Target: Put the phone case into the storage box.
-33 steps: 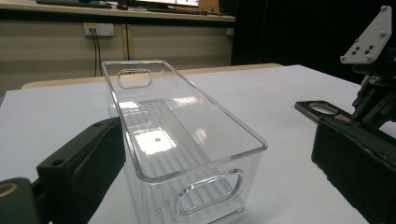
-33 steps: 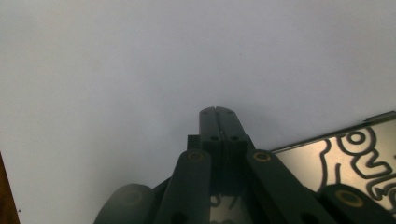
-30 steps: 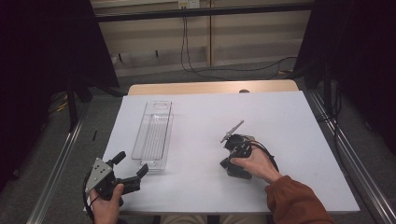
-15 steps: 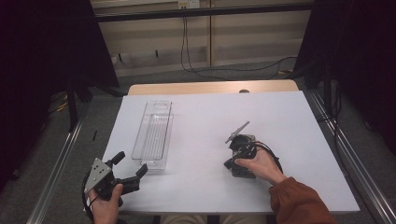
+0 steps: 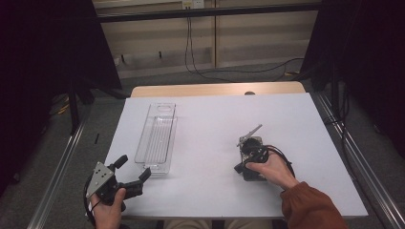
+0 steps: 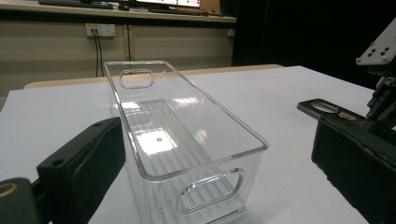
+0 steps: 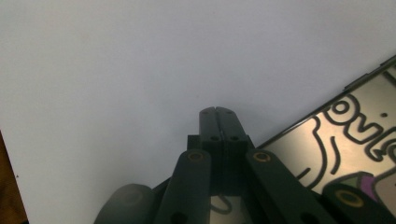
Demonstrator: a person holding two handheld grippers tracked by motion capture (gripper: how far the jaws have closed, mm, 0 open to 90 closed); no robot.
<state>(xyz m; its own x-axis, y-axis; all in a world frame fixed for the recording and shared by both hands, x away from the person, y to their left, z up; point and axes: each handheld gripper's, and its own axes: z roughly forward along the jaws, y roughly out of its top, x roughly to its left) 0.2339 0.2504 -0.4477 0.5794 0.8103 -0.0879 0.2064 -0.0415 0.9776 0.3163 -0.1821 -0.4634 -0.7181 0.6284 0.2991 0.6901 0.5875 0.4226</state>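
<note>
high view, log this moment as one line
left hand-held gripper: open, jaws flank near end of clear plastic rectangular bin | right hand-held gripper: shut, empty, beside dark flat printed case | white table

The left claw sits at the near left, held in the left hand. Its two black jaws stand wide apart and point to the far right. The right claw sits at the near right, held in the right hand. Its jaws are pressed tight together with nothing between them. An orange sleeve covers the right forearm.
</note>
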